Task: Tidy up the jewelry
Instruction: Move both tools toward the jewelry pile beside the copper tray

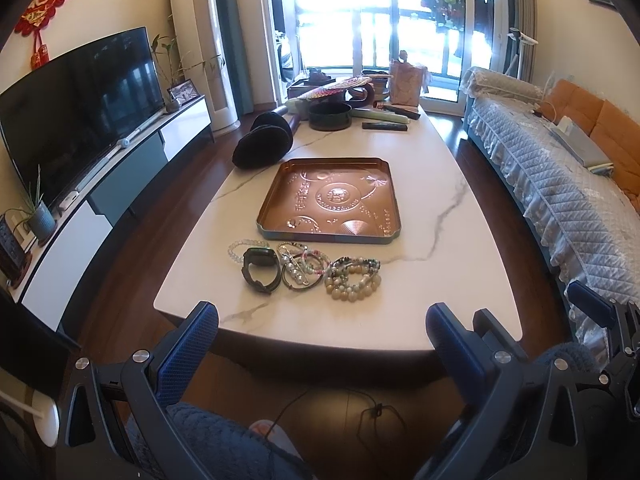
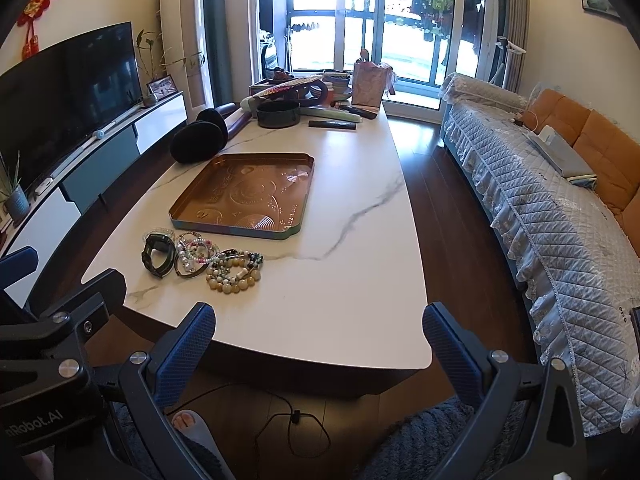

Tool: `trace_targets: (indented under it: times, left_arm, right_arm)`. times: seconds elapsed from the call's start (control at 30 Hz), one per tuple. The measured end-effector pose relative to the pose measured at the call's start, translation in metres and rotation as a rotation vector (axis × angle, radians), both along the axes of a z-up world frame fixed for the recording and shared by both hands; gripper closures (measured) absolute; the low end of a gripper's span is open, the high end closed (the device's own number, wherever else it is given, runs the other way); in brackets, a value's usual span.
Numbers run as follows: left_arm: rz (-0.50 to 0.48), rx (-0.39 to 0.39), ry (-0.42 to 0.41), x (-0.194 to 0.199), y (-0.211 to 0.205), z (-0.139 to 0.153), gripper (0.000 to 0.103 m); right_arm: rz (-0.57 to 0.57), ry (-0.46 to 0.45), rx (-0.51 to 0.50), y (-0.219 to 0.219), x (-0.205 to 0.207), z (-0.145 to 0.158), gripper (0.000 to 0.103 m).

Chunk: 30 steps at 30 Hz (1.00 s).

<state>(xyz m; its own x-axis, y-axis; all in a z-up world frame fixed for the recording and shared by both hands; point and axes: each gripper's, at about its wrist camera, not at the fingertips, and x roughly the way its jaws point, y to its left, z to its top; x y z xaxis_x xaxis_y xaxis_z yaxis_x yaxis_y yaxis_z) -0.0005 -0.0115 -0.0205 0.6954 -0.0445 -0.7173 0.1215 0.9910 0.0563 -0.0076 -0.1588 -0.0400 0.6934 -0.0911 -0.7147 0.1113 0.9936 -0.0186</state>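
A copper-coloured square tray [image 1: 280, 184] [image 2: 192, 196] lies on the white marble table with nothing in it. In front of it sits a cluster of jewelry: a dark smartwatch [image 1: 261, 269] [image 2: 158, 254], a clear bead bracelet [image 1: 240, 249], thin colourful bangles [image 1: 302, 266] [image 2: 194, 256] and pale stone bead bracelets [image 1: 354, 278] [image 2: 234, 270]. My left gripper [image 1: 322, 316] hovers open off the table's near edge, short of the jewelry. My right gripper [image 2: 320, 318] is also open, over the near edge, right of the pile. Neither holds anything.
The table's far end carries a black round cushion [image 1: 264, 146], a dark round tin [image 1: 330, 116], a fan, remotes and a paper bag [image 1: 406, 82]. A TV [image 1: 80, 108] on a low cabinet stands left, a quilted sofa [image 1: 560, 184] right. A cable and a person's foot [image 2: 188, 420] are below.
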Motion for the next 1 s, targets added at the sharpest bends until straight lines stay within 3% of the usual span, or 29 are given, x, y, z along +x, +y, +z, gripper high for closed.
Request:
trace_targets:
  times: [1.0]
  left_arm:
    - [0.011, -0.021, 0.024, 0.002, 0.001, -0.010, 0.000]
  right_arm:
    - [0.019, 0.027, -0.007, 0.006, 0.004, -0.010, 0.000]
